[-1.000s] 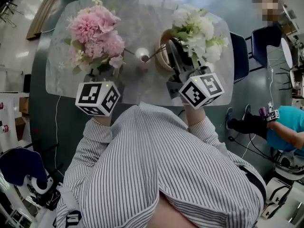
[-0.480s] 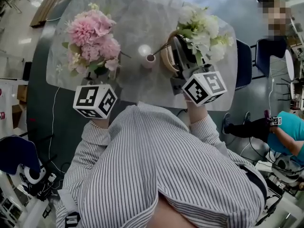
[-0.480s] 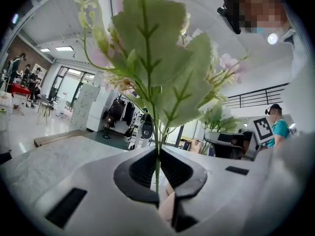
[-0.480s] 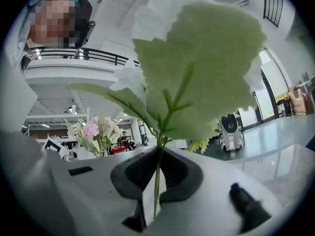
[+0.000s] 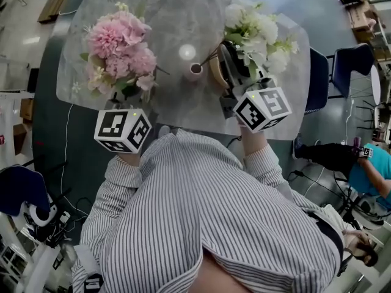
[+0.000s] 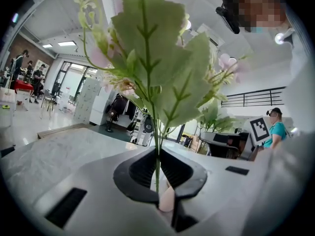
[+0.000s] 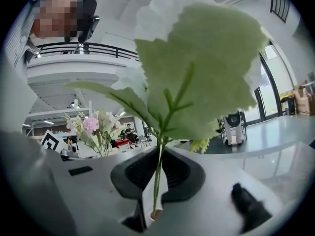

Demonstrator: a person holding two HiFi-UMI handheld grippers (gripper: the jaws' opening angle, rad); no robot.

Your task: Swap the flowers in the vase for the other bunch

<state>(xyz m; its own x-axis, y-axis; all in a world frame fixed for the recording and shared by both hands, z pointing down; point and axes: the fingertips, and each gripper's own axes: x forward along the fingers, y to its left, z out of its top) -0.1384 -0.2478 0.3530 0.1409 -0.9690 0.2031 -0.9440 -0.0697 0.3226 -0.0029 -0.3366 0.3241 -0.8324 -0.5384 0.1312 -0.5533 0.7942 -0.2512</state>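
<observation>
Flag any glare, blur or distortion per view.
Head view: round glare spot on the table beside the vase, edges bowed. Left gripper view: fisheye circle, black corners, pink bunch leaves soft up close. Right gripper view: same fisheye, white bunch leaf blurred.

We are in a big open lab hall. We see a railed mezzanine (image 7: 88, 47), blue chairs (image 5: 347, 58), a white machine (image 7: 233, 124).

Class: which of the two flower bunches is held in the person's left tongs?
The pink bunch, its stem clamped in the left tongs; the white bunch is in the right tongs.
</observation>
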